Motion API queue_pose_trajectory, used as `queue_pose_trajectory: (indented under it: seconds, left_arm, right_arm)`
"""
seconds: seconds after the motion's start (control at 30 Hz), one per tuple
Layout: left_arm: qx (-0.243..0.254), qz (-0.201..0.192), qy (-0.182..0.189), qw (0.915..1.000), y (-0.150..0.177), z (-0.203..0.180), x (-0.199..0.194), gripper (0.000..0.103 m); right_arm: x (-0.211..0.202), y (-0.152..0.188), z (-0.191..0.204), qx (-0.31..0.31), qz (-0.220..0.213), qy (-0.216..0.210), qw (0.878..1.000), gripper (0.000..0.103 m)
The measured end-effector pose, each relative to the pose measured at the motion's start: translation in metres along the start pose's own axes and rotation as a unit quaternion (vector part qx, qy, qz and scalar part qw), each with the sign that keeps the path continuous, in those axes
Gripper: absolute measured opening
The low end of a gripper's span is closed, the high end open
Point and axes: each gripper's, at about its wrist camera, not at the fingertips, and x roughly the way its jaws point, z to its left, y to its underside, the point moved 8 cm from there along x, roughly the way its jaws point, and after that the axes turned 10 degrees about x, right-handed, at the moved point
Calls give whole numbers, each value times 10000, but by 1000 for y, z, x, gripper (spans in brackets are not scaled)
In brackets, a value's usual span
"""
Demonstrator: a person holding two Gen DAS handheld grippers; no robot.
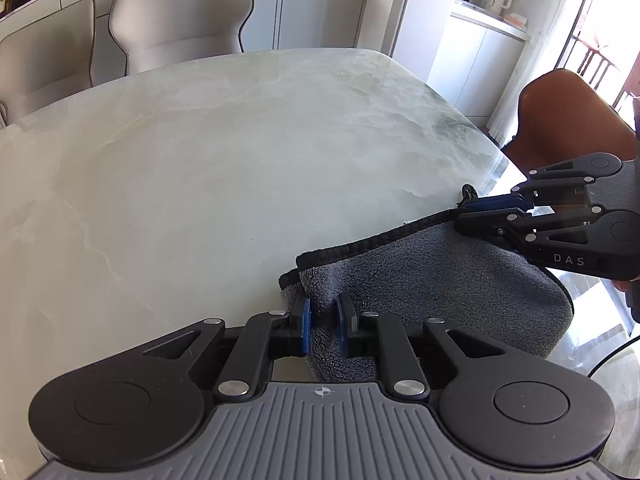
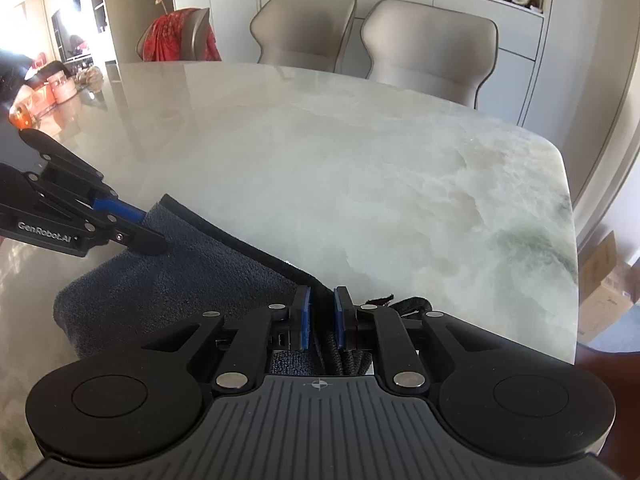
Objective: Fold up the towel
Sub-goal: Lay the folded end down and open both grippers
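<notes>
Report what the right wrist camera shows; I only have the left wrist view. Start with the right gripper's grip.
Observer: The right gripper has its pads closed on the bunched black hem of the towel.
Operator: Describe my left gripper from the side.
Observer: The left gripper has its fingers closed flat on the towel, near the hemmed edge.
Operator: Name what stands past the far left of the table.
Observer: A chair draped with red cloth.
</notes>
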Motion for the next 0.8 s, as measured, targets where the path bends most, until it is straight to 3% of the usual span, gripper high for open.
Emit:
queue_pose_trajectory:
  seconds: [0.07, 0.13, 0.23, 0.4, 0.6, 0.8]
  left_arm:
    - [10, -93, -158, 9998, -1, 2, -8, 17]
    - [97, -176, -387, 9990, -4, 5, -17, 20]
    - [204, -383, -509, 9978, -11, 6, -32, 21]
    - [437, -723, -60, 9964, -29, -20, -39, 35]
    - [430, -350, 104, 9984, -30, -32, -2, 35]
    - [258, -164, 103, 9995, -12, -19, 8, 35]
  right_arm:
    - [-6, -2, -3, 105, -141, 33, 9998, 25]
    - [-24, -7, -9, 389, -547, 99, 9977, 36]
    - [-51, -5, -17, 859, -908, -27, 9922, 37]
    - [-62, 16, -5, 888, -650, -246, 9936, 37]
    - [-40, 22, 12, 833, -270, -548, 9947, 37]
    - [-19, 21, 1, 939, -137, -392, 9947, 37]
